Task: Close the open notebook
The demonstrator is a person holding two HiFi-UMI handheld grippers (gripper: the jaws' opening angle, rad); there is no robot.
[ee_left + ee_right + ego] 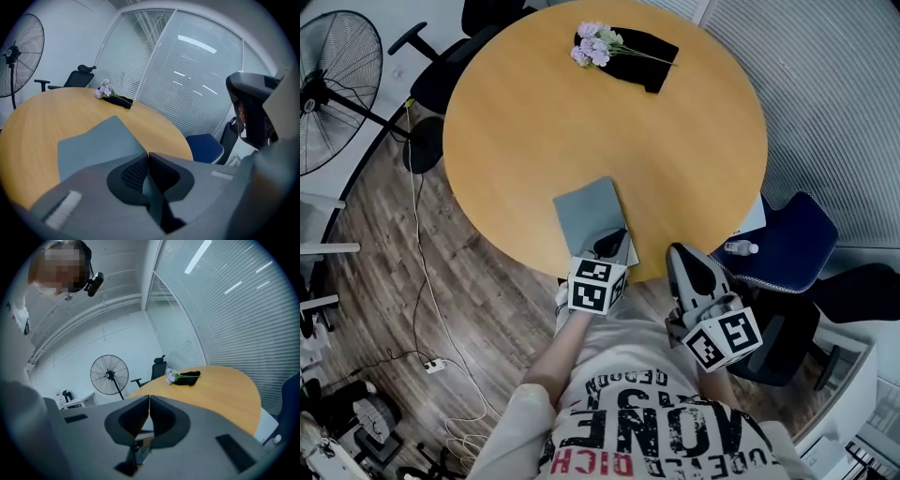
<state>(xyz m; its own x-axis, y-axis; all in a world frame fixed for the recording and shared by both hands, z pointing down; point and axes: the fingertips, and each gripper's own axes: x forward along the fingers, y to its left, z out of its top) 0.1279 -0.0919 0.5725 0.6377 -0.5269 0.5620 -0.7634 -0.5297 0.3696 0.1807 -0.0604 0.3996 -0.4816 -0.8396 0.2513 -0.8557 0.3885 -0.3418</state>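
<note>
A grey notebook (586,211) lies at the near edge of the round wooden table (675,141), its cover (93,145) almost flat. My left gripper (612,246) is at the notebook's near right corner. In the left gripper view its jaws (148,157) are together, with a grey sliver of the cover pinched between them. My right gripper (679,253) hangs just off the table's near edge, to the right of the notebook. It (149,399) is shut with nothing in it.
At the table's far side, purple flowers (596,44) lie on a black cloth (645,49). A blue chair (792,239) carrying a small bottle (741,247) stands at the right. A standing fan (333,89) and a black office chair (441,70) are at the left, and cables cross the floor.
</note>
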